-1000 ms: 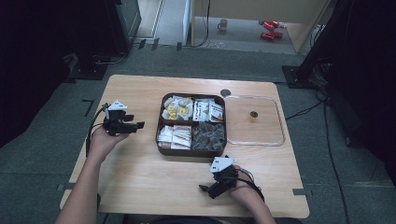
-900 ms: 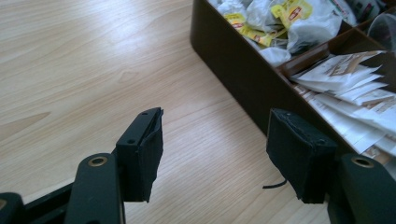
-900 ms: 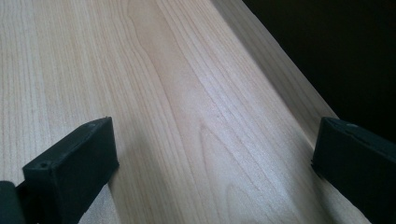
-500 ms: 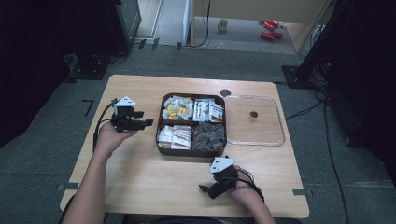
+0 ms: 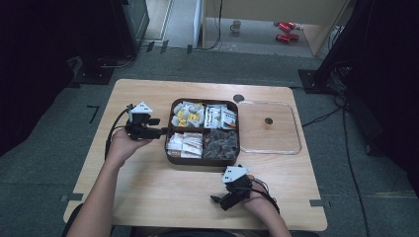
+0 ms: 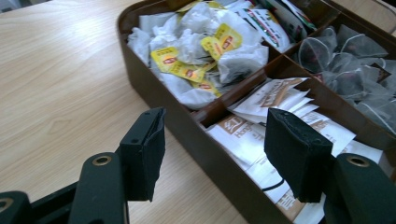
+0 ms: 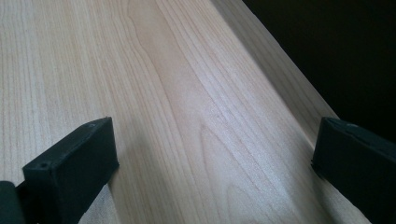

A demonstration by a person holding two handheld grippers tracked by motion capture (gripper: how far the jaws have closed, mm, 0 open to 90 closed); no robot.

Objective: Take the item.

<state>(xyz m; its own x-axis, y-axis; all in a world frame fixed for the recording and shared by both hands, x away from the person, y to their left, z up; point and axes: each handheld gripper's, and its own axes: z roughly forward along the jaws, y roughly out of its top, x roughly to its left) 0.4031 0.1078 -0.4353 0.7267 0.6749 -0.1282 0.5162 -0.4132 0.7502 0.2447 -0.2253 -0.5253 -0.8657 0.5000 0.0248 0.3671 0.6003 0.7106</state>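
Note:
A brown four-compartment box (image 5: 203,162) sits mid-table. It holds tea bags with yellow tags (image 6: 201,51), printed packets (image 5: 220,117), white paper sachets (image 6: 280,112) and dark mesh bags (image 6: 355,60). My left gripper (image 5: 159,127) is held open at the box's left wall (image 6: 154,88), pointing right. In the left gripper view its jaws straddle that wall near the sachets, and the gripper (image 6: 215,154) holds nothing. My right gripper (image 5: 220,201) rests open near the table's front edge, and the right gripper view shows that gripper (image 7: 215,158) over bare wood.
A clear square lid (image 5: 292,127) with a small knob (image 5: 268,121) lies flat right of the box. A small dark disc (image 5: 238,98) lies on the table behind the box. The table edge (image 7: 289,88) runs close to my right gripper, with dark floor beyond.
My left gripper has moved right, from the table's left side up to the box's left wall. The right gripper has stayed put.

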